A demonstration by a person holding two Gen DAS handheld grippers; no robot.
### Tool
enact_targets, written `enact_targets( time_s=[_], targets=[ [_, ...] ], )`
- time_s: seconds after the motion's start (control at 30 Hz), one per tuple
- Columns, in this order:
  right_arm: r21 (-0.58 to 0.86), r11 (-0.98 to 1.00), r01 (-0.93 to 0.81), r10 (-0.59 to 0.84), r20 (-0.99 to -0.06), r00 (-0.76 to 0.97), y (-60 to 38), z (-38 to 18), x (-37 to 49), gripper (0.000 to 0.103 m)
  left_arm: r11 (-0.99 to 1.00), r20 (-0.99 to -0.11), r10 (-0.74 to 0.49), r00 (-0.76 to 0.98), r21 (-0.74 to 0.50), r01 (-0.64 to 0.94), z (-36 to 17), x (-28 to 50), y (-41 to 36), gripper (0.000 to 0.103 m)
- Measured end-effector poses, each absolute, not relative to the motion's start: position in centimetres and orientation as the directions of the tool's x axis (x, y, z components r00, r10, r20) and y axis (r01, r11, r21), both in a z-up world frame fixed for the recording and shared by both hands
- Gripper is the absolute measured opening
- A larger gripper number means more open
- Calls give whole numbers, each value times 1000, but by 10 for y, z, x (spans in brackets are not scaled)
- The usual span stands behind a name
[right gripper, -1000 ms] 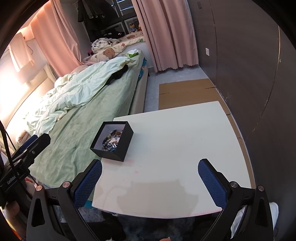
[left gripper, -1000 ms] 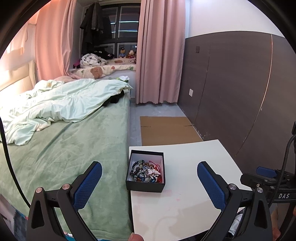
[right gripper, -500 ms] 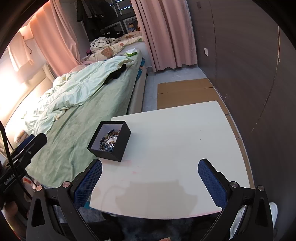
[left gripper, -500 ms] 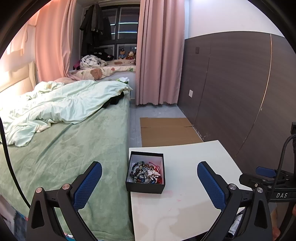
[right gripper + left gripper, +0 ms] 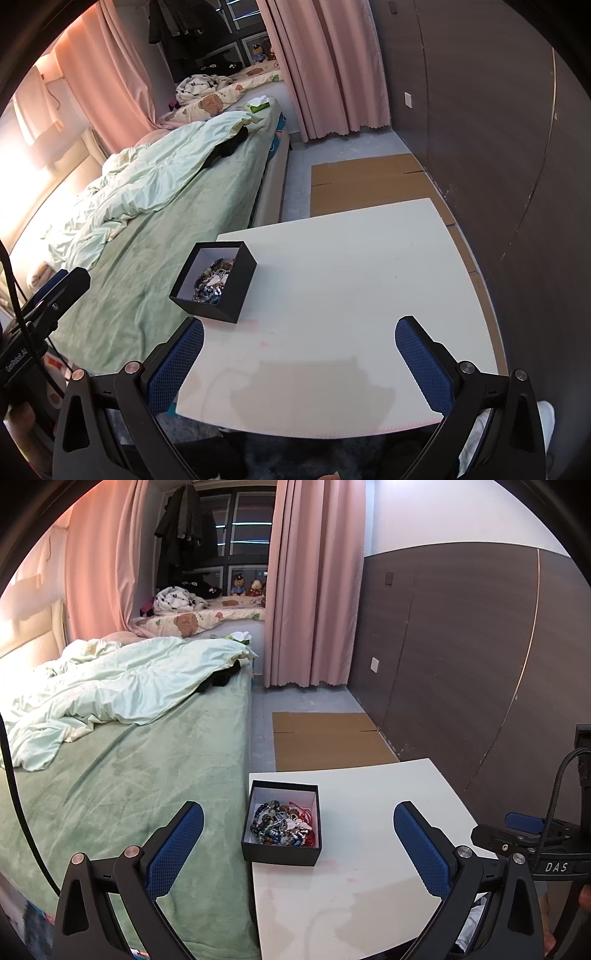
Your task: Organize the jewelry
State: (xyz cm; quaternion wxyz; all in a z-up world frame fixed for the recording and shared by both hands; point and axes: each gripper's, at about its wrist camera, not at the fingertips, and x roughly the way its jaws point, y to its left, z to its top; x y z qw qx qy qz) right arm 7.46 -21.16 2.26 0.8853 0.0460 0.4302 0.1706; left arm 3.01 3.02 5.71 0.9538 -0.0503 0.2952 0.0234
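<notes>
A small black box (image 5: 281, 853) (image 5: 240, 284) with a white inside sits near the left edge of the white table (image 5: 373, 801) (image 5: 351, 266). A tangle of beaded jewelry (image 5: 282, 823) (image 5: 213, 280) fills it. My left gripper (image 5: 297, 845) is held open above the table's near left part, its blue pads (image 5: 173, 849) wide apart and the box between them farther off. My right gripper (image 5: 299, 363) hangs open over the table's near edge, nothing between its fingers. The right gripper's body (image 5: 532, 838) shows at the right edge of the left wrist view.
A bed with a green cover (image 5: 129, 775) (image 5: 155, 236) and a crumpled pale quilt (image 5: 110, 686) runs along the table's left side. Flattened cardboard (image 5: 325, 738) (image 5: 369, 181) lies on the floor beyond the table. A dark panelled wall (image 5: 461, 657) stands on the right, pink curtains (image 5: 314, 583) behind.
Both grippers drifted slightly back and up, so the box sits a little lower and farther in view. Both stay open; nothing was taken hold of.
</notes>
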Motion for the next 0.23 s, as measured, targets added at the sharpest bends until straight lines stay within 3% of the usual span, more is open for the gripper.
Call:
enact_targets(
  time_s=[0.23],
  targets=[
    [226, 939, -261, 339, -750, 569, -211, 20, 77, 103, 993, -575, 13, 818, -88, -77, 55, 30, 32, 103]
  ],
)
